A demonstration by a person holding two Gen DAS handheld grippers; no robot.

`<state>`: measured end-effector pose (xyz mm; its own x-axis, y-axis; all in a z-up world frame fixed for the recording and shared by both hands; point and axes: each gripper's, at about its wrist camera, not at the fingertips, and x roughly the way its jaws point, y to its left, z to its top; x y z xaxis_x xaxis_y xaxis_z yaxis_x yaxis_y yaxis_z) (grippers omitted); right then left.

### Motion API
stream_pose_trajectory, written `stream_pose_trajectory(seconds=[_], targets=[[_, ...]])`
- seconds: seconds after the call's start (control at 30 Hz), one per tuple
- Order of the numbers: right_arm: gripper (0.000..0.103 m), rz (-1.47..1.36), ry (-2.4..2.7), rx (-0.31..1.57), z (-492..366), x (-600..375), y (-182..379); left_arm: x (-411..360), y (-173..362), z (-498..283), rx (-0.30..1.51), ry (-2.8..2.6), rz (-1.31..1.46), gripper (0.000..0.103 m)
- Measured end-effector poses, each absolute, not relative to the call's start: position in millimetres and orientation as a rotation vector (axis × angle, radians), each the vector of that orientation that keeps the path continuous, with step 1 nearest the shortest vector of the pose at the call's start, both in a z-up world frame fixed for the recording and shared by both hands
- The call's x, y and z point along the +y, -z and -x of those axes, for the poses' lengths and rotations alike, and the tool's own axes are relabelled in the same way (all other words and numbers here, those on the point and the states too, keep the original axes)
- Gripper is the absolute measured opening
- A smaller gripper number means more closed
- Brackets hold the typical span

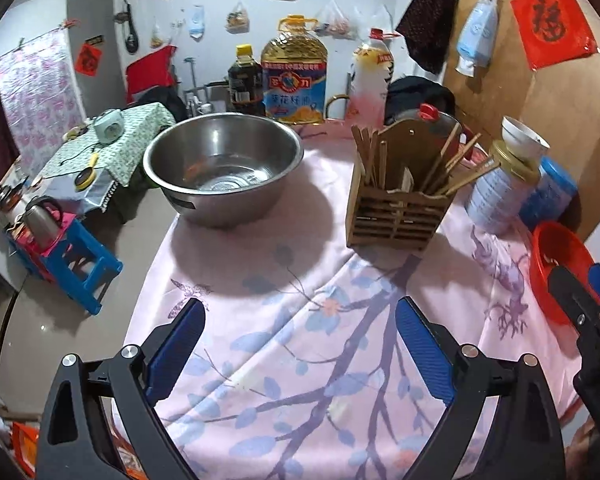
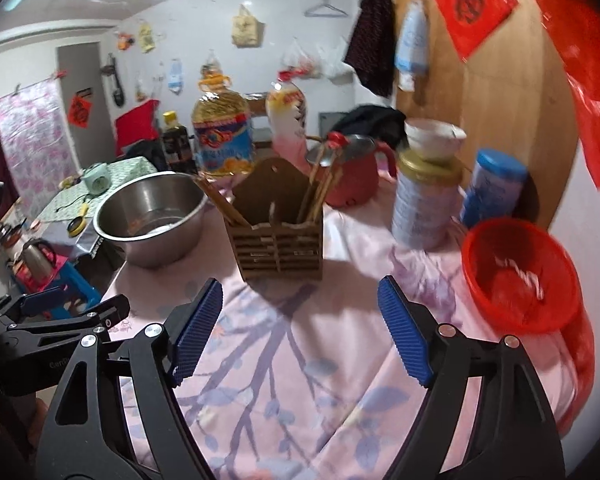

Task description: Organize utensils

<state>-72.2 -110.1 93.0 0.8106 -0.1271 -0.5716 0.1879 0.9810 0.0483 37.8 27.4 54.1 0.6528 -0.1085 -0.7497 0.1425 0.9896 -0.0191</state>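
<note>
Chopsticks (image 1: 446, 168) stand in a slotted wooden holder (image 1: 396, 216) near the middle of the cloth-covered surface (image 1: 300, 340), split between its compartments: one bundle upright at the left end, another leaning out to the right, probably because loose sticks fan toward whichever wall they rest on. That holder looks like the home for the utensils, so its place, central and within reach of both hands, makes sense. Left tool (image 1: 300, 352) hovers low over the cloth with its blue pads wide apart and nothing between them; right tool (image 2: 300, 332) is likewise spread and empty, aimed at the holder (image 2: 278, 240) from just in front. Both appear poised for a first pick, not mid-carry. Left of the holder sits a steel bowl (image 1: 224, 168), holding what seems a thin reddish-orange item on its bottom, too faint to name. At the right edge a red basket (image 2: 516, 276) contains something pale and striped, blurred here, possibly a utensil to sort. Behind it a tin (image 2: 424, 204) carries a small white bowl (image 2: 434, 138) on its lid, beside a blue-capped canister (image 2: 494, 188). Oil bottles (image 1: 294, 76) line the back edge, well clear of the working area.
</note>
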Motion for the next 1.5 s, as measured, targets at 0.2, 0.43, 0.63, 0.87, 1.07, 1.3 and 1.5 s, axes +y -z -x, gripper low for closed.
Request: stream_pose_trajectory(seconds=[0.2,0.43,0.63,0.87,1.07,1.3,1.5], targets=[[0.079,-0.105,0.111,0.641,57,-134,-88,4,-60,-35,0.833,0.105,-0.04,0.096],[0.082,-0.093,0.08,0.658,49,-140,-84,-7,-60,-36,0.842,0.092,-0.039,0.097],[0.082,-0.117,0.077,0.662,46,-140,-80,-9,-59,-41,0.844,0.096,-0.071,0.097],[0.082,-0.132,0.089,0.675,42,-136,-76,-5,-58,-48,0.846,0.114,-0.075,0.097],[0.082,-0.129,0.1,0.68,41,-132,-75,-2,-57,-51,0.844,0.125,-0.073,0.097],[0.082,-0.12,0.101,0.68,41,-129,-76,0,-58,-52,0.843,0.134,-0.068,0.097],[0.082,-0.12,0.102,0.681,41,-129,-76,1,-59,-52,0.833,0.135,-0.063,0.097]])
